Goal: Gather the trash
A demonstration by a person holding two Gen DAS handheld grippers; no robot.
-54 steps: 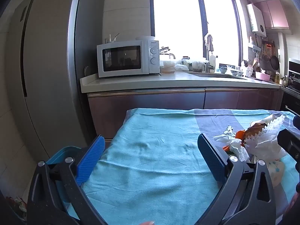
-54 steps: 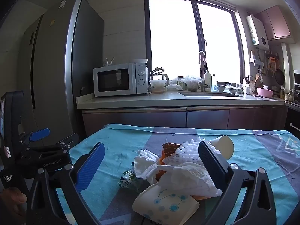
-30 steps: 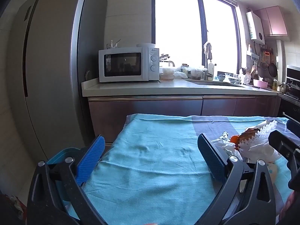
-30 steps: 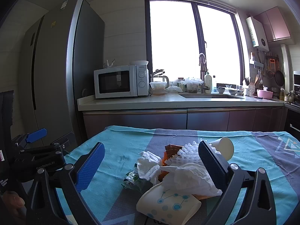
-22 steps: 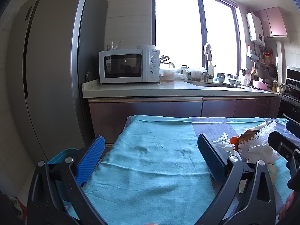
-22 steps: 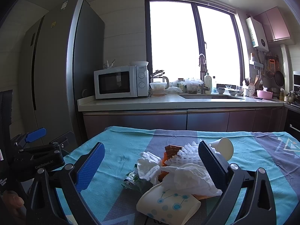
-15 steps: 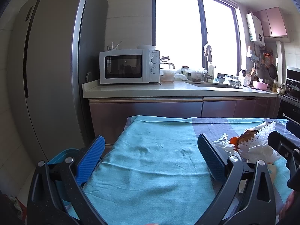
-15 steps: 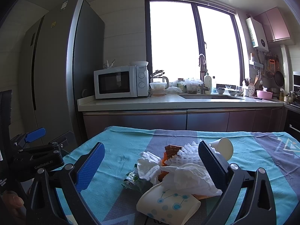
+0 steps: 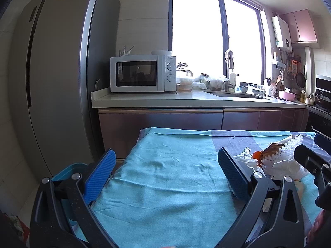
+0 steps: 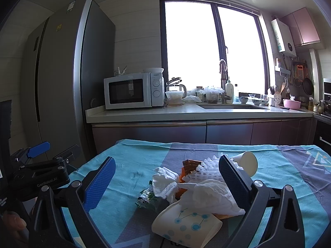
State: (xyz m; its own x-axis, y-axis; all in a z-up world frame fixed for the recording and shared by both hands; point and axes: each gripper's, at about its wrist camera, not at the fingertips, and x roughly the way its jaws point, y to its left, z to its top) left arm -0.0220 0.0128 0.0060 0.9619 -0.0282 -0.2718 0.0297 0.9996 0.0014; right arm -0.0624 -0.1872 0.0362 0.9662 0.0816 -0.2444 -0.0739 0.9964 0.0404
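Note:
A heap of trash lies on the cloth-covered table [image 10: 132, 165]: crumpled white tissues [image 10: 165, 180], a white foam net [image 10: 209, 170], a brown wrapper [image 10: 189, 164], a green packet [image 10: 148, 198], a flattened paper cup with blue dots [image 10: 186, 225] and a plain paper cup [image 10: 247, 162] on its side. My right gripper [image 10: 166, 183] hovers open just before the heap. My left gripper [image 9: 166, 174] is open over bare cloth [image 9: 165, 175], with the heap [image 9: 277, 163] to its right. A blue bin [image 9: 66, 170] sits low beside the table's left edge.
Behind the table runs a kitchen counter [image 10: 186, 111] with a white microwave [image 10: 132, 91], a sink and jars. A tall grey fridge [image 9: 51, 82] stands at the left. The other gripper's body [image 10: 37, 177] shows at the right view's left edge.
Both views have tilted up a little, so the table sits slightly lower in frame. The trash heap has not moved and both grippers stay open.

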